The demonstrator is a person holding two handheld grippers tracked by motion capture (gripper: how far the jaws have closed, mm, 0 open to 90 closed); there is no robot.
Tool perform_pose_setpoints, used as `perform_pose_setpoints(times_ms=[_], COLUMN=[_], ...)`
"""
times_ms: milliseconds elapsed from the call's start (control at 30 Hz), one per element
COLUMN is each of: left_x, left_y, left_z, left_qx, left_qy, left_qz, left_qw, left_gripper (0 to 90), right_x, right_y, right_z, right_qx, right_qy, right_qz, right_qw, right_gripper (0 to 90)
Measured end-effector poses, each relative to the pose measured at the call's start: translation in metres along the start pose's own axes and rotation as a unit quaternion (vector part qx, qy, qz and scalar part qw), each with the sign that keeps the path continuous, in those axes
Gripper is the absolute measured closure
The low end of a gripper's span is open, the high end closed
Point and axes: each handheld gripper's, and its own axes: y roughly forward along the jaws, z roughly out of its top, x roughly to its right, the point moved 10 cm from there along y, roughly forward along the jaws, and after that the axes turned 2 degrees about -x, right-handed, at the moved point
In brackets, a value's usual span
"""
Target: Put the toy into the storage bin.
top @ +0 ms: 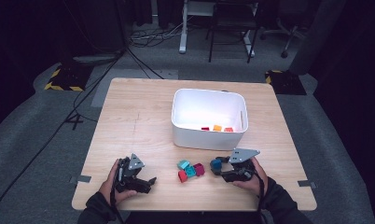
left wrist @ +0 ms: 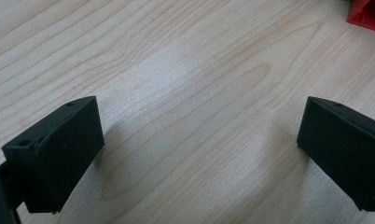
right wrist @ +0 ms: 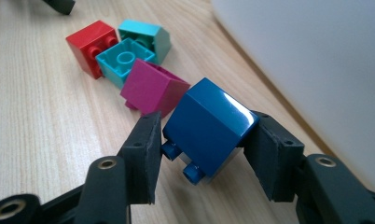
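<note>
A dark blue brick (right wrist: pixel 206 128) sits tilted between the jaws of my right gripper (right wrist: pixel 205 122), studs pointing down toward the table, and both pads press its sides. In the high view this gripper (top: pixel 217 167) is at the front right with the blue brick (top: pixel 216 163) at its tip. Just left of it lie a magenta brick (right wrist: pixel 150 88), two teal bricks (right wrist: pixel 125 60) (right wrist: pixel 146 35) and a red brick (right wrist: pixel 90 44), clustered together. My left gripper (left wrist: pixel 199 107) stands open over bare wood at the front left (top: pixel 149 183), and a red brick corner (left wrist: pixel 367 14) lies beyond it.
A white bin (top: pixel 206 137) stands behind the brick cluster, holding two red bricks and an orange brick (top: pixel 217 128). Its wall (right wrist: pixel 316 56) rises close to the right of my right gripper. The table's front edge (top: pixel 195 209) runs just below both hands.
</note>
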Motion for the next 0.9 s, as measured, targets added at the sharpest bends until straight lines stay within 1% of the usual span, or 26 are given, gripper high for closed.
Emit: perform_pose_setpoints(times_ms=[33,100,133,200,233,267,300,367,400,433,500,533,567,667,700,767,900], left_x=[0.000,0.000,0.000,0.000,0.000,0.000,0.000,0.000,0.000,0.000,0.000,0.000,0.000,0.000,0.000,0.000,0.000], left_y=[0.000,0.000,0.000,0.000,0.000,0.000,0.000,0.000,0.000,0.000,0.000,0.000,0.000,0.000,0.000,0.000,0.000], left_z=[0.000,0.000,0.000,0.000,0.000,0.000,0.000,0.000,0.000,0.000,0.000,0.000,0.000,0.000,0.000,0.000,0.000], left_qx=[0.000,0.000,0.000,0.000,0.000,0.000,0.000,0.000,0.000,0.000,0.000,0.000,0.000,-0.001,-0.001,-0.002,-0.002], left_qy=[0.000,0.000,0.000,0.000,0.000,0.000,0.000,0.000,0.000,0.000,0.000,0.000,0.000,0.000,0.000,0.001,0.001], left_qz=[0.000,0.000,0.000,0.000,0.000,0.000,0.000,0.000,0.000,0.000,0.000,0.000,0.000,-0.003,-0.003,-0.003,-0.003], left_qw=[1.0000,1.0000,1.0000,1.0000,1.0000,1.0000,1.0000,1.0000,1.0000,1.0000,1.0000,1.0000,1.0000,1.0000,1.0000,1.0000,1.0000], left_gripper=[0.6,0.6,0.6,0.6,0.6,0.6,0.6,0.6,0.6,0.6,0.6,0.6,0.5,0.5,0.5,0.5,0.5], right_x=[0.001,0.004,0.004,0.008,0.008,0.009,0.010,0.013,0.014,0.014,0.016,0.016,0.018,0.020,0.022,0.025,0.029], right_y=[-0.003,-0.006,-0.008,-0.012,-0.014,-0.016,-0.018,-0.023,-0.025,-0.027,-0.031,-0.033,-0.035,-0.041,-0.043,-0.047,-0.057], right_z=[-0.001,0.001,0.002,0.003,0.004,0.005,0.006,0.008,0.008,0.009,0.011,0.012,0.013,0.015,0.016,0.018,0.025], right_qx=[-0.005,0.000,0.004,0.003,0.006,0.009,0.012,0.012,0.009,0.014,0.015,0.017,0.018,0.020,0.021,0.020,0.032], right_qy=[-0.001,-0.002,0.003,0.005,0.011,0.009,0.013,0.013,0.017,0.017,0.015,0.020,0.017,0.025,0.022,0.025,0.032], right_qz=[-0.004,-0.009,-0.010,-0.018,-0.020,-0.022,-0.025,-0.032,-0.034,-0.035,-0.037,-0.040,-0.042,-0.051,-0.054,-0.063,-0.070], right_qw=[1.0000,1.0000,0.9999,0.9998,0.9997,0.9997,0.9995,0.9993,0.9993,0.9991,0.9991,0.9989,0.9988,0.9982,0.9981,0.9975,0.9965], right_gripper=[47.7,47.7,47.7,47.7,47.7,47.7,47.7,47.7,47.7,47.7,47.7,47.7,47.7,47.7,47.7,47.7,47.6])
